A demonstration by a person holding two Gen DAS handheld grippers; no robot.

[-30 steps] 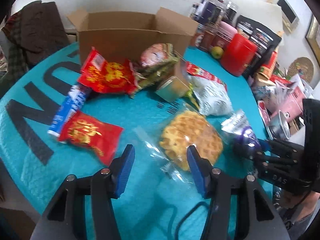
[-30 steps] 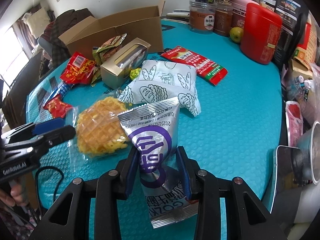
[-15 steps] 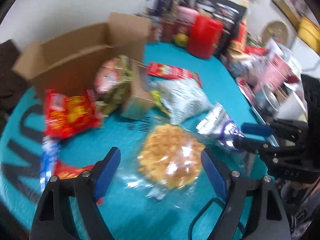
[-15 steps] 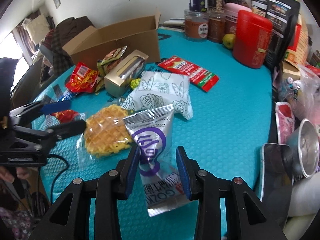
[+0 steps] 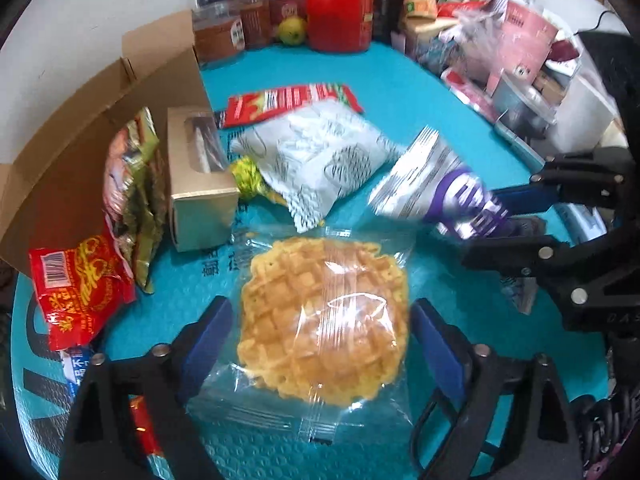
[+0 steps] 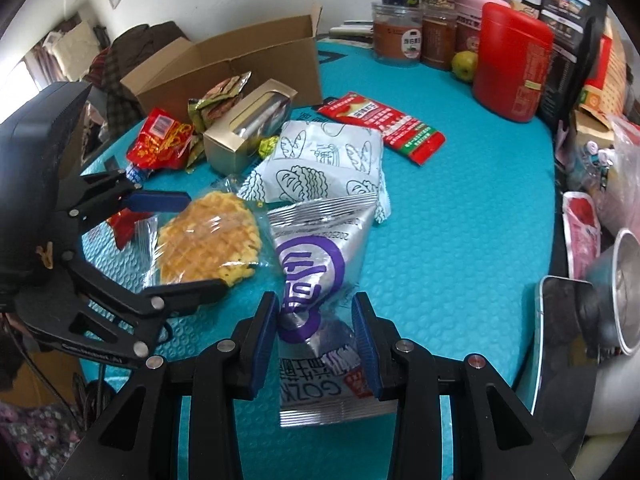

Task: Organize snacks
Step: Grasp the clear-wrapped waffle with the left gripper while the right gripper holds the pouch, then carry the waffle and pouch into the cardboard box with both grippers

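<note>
- The left gripper (image 5: pixel 320 336) is spreading its jaws wide, one blue pad on each side of the wrapped waffle (image 5: pixel 324 320) — the pads stand clear of the clear wrapper, nothing pressed yet.
- The waffle lies flat on the teal table mat (image 5: pixel 420 92), just in front of the white bread-print bag (image 5: pixel 320 160).
- The right gripper (image 6: pixel 316 340) is clenched on the silver-and-purple snack packet (image 6: pixel 316 264), pinching it at its narrowed waist; the packet's top tilts toward the waffle.
- In the left wrist view that packet (image 5: pixel 444 184) hangs just beside the waffle's far right edge.
- Left of the waffle: a small gold window box (image 5: pixel 196 184), a green snack pouch (image 5: pixel 136 184) leaning on the open cardboard box (image 5: pixel 60 168), and a red packet (image 5: pixel 80 288).
- Farther back — a long red sachet (image 5: pixel 288 100), then a red canister (image 5: pixel 340 8), a green fruit (image 5: pixel 292 30) and jars (image 5: pixel 218 36) at the table's edge.
</note>
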